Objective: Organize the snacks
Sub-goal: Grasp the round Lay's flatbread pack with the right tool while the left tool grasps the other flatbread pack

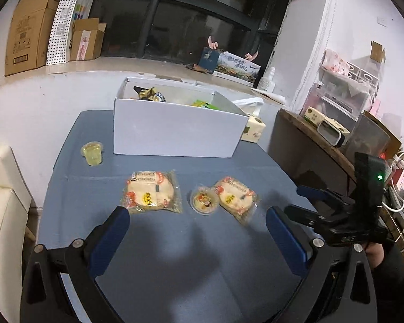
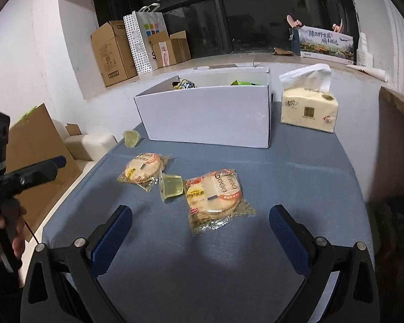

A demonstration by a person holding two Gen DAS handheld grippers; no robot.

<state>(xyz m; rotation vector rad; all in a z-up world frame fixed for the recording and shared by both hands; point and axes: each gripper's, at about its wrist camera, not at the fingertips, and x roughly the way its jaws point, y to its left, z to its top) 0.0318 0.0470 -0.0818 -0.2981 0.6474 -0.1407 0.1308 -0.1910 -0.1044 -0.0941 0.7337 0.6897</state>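
Observation:
Two clear packets of round crackers lie on the blue table. In the left wrist view one packet (image 1: 150, 195) is left of centre and the other (image 1: 237, 197) is to its right. A jelly cup (image 1: 204, 200) lies on its side between them. A second jelly cup (image 1: 92, 153) stands at the far left by the white box (image 1: 175, 132), which holds several snacks. My left gripper (image 1: 198, 228) is open and empty, just short of the packets. My right gripper (image 2: 199, 228) is open and empty, just short of the near packet (image 2: 215, 197). The other packet (image 2: 142, 171), the tipped cup (image 2: 171, 187) and the white box (image 2: 210, 115) lie beyond.
A tissue pack (image 2: 308, 110) stands right of the box. A cream seat (image 1: 2, 215) is left of the table. A dark cabinet (image 1: 309, 148) with clutter is to the right. Cardboard boxes (image 1: 29, 29) stand on the window ledge behind.

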